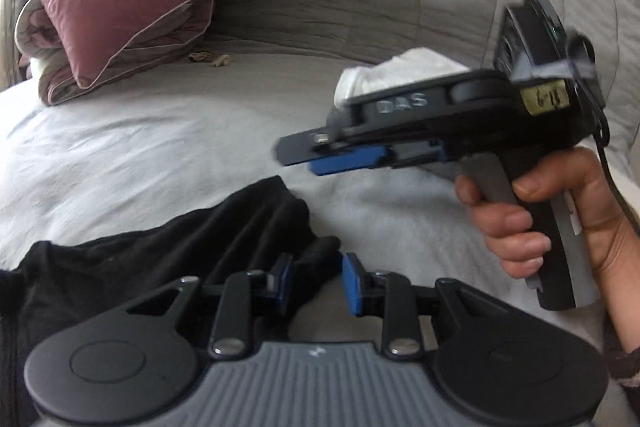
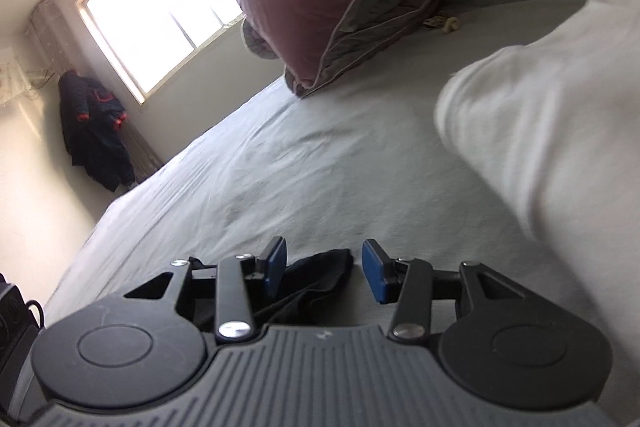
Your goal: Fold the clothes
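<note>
The black garment (image 1: 160,251) lies crumpled on the bed (image 1: 140,147), stretching leftward from the left claw (image 1: 318,277), whose narrow-parted pads straddle its right tip without pressing. The right claw (image 2: 324,269), half open, hovers over that same end, gripping nothing; white clothes (image 2: 540,147) lie beyond

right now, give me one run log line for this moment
task: fold clothes | left gripper: open, black cloth garment between fingers | right gripper: open, black cloth beside one finger | folded white garment on grey bedsheet
</note>
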Demonstrator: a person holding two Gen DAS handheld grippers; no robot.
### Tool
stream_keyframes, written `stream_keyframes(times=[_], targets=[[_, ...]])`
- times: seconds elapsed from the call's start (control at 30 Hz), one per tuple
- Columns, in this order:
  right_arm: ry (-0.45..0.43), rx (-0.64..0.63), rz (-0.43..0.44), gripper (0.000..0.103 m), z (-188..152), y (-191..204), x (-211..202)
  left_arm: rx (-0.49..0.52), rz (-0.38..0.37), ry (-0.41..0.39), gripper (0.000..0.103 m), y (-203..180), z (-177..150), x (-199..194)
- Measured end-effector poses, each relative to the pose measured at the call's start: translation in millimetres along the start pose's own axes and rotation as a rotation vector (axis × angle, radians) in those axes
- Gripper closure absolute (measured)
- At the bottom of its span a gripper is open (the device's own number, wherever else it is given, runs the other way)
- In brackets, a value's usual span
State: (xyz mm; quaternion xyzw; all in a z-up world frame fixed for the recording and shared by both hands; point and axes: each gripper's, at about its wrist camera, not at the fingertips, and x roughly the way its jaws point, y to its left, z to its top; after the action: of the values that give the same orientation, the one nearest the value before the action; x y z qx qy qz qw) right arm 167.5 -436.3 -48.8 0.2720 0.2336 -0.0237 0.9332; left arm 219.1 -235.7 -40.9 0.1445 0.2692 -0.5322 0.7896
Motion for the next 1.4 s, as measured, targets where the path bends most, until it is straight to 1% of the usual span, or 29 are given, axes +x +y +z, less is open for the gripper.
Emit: stream_keyframes(times=[0.07,0.1,0.13,0.17,0.2,0.23,0.27,0.33,0.4,0.43,0.5,0.57,0.63,0.67,0.7,0.73,0.77,0.83,0.9,0.97,1.03,1.1,1.17,1.23,1.27,1.3,1.33,1.37,1.4], targets=[[0.014,-0.046,-0.032,0.058,-3.3,6.1,7.9,0.029,0.013,0.002,0.075,-5.6,-1.9,2.4],[0.020,-0.069,-0.048,0.064,-5.0,9.1,11.9,0.047,0.020,0.000,0.076,-8.4,-2.5,2.8],[0.027,-0.102,-0.081,0.070,-7.6,12.1,16.7,0.065,0.027,-0.003,0.084,-11.2,-3.1,3.2],[0.024,-0.126,-0.107,0.082,-9.3,14.6,19.1,0.083,0.034,-0.005,0.092,-14.0,-3.7,3.6],[0.021,-0.138,-0.118,0.100,-9.7,15.0,19.0,0.101,0.042,-0.007,0.101,-16.8,-4.3,4.0],[0.012,-0.136,-0.108,0.103,-9.1,15.0,17.6,0.117,0.046,-0.013,0.101,-19.2,-4.7,3.8],[-0.016,-0.132,-0.110,0.103,-8.1,14.6,13.8,0.122,0.027,-0.040,0.101,-19.6,-4.5,-0.1],[-0.073,-0.128,-0.124,0.103,-5.2,11.9,4.9,0.083,-0.042,-0.082,0.101,-16.0,-3.0,-9.0],[-0.096,-0.114,-0.151,0.103,-2.5,6.4,2.7,0.059,-0.061,-0.059,0.101,-12.6,-2.5,-4.6],[-0.084,-0.120,-0.180,0.103,-3.6,5.3,4.6,0.053,-0.057,-0.030,0.101,-10.9,-3.9,1.8],[-0.052,-0.132,-0.233,0.103,-5.9,3.6,9.9,0.023,-0.067,-0.011,0.100,-6.2,-4.9,6.8],[-0.045,-0.138,-0.239,0.103,-6.5,3.0,11.9,-0.005,-0.077,0.007,0.098,-1.8,-5.8,11.2],[-0.054,-0.139,-0.230,0.100,-4.8,3.4,8.7,-0.012,-0.089,0.008,0.086,-0.8,-5.8,7.3],[-0.058,-0.140,-0.218,0.093,-4.0,4.2,7.0,-0.015,-0.095,0.007,0.081,-0.5,-5.9,4.8],[-0.061,-0.140,-0.206,0.089,-3.2,4.9,5.2,-0.014,-0.098,0.001,0.070,-1.5,-6.6,-0.7],[-0.065,-0.140,-0.194,0.089,-2.4,5.7,3.5,-0.013,-0.099,-0.010,0.062,-1.2,-6.9,-7.7],[-0.071,-0.146,-0.173,0.089,-2.0,8.8,1.6,-0.014,-0.095,-0.024,0.060,-0.8,-8.8,-16.7],[-0.083,-0.157,-0.130,0.089,-1.4,15.4,-2.1,-0.030,-0.053,-0.049,0.056,8.1,-10.8,-32.1],[-0.075,-0.192,-0.079,0.089,-2.5,25.6,-1.4,-0.047,-0.009,-0.073,0.054,17.5,-12.7,-47.2],[-0.038,-0.261,-0.035,0.088,-6.9,39.6,4.8,-0.070,0.075,-0.087,0.054,35.3,-14.1,-57.0],[-0.020,-0.348,-0.048,0.088,-14.2,54.2,12.9,-0.124,0.156,-0.109,0.054,58.2,-16.1,-62.8],[-0.010,-0.398,-0.117,0.087,-19.6,60.8,21.8,-0.195,0.244,-0.143,0.055,83.2,-20.0,-67.7],[-0.002,-0.410,-0.188,0.086,-21.2,56.5,27.4,-0.270,0.316,-0.171,0.057,105.2,-24.0,-66.6],[0.002,-0.398,-0.232,0.065,-20.3,50.6,30.4,-0.334,0.365,-0.187,0.058,124.7,-28.2,-62.2],[0.001,-0.386,-0.248,0.045,-19.7,48.0,30.7,-0.358,0.384,-0.186,0.058,131.8,-31.6,-58.9],[0.006,-0.396,-0.256,0.044,-21.3,48.3,32.2,-0.385,0.407,-0.170,0.060,138.7,-35.2,-55.2],[0.011,-0.408,-0.263,0.044,-23.1,48.9,33.8,-0.426,0.423,-0.157,0.067,146.0,-38.1,-52.6],[0.017,-0.420,-0.270,0.048,-24.9,49.6,35.4,-0.468,0.440,-0.143,0.071,153.4,-41.0,-49.9],[0.022,-0.432,-0.278,0.066,-26.6,50.2,37.0,-0.509,0.455,-0.132,0.077,160.3,-43.7,-47.7]])
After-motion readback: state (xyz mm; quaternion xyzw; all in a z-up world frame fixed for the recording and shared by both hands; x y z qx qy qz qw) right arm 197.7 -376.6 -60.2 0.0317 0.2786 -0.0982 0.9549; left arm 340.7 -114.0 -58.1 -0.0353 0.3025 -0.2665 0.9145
